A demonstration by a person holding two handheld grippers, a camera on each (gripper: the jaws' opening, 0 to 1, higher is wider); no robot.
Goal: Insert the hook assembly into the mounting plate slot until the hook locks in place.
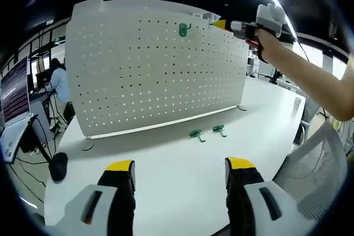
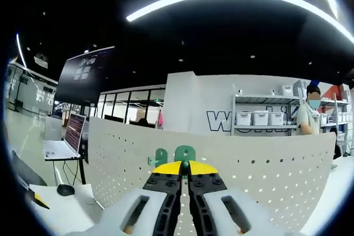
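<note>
Green hook [image 2: 184, 155] is pinched in my right gripper [image 2: 185, 168] jaws, dead ahead against the pegboard [image 1: 160, 70] near its top edge. My left gripper [image 1: 180, 171] hangs back, jaws apart, with two spare hooks [image 1: 207, 132] on the tabletop [image 1: 182, 158].

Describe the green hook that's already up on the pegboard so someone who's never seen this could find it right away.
Find the big white pegboard standing upright on the white table. Look near its top edge, right of centre, beside the right gripper: a small green hook sits on the board there. The other two green hooks lie flat on the table.
</note>
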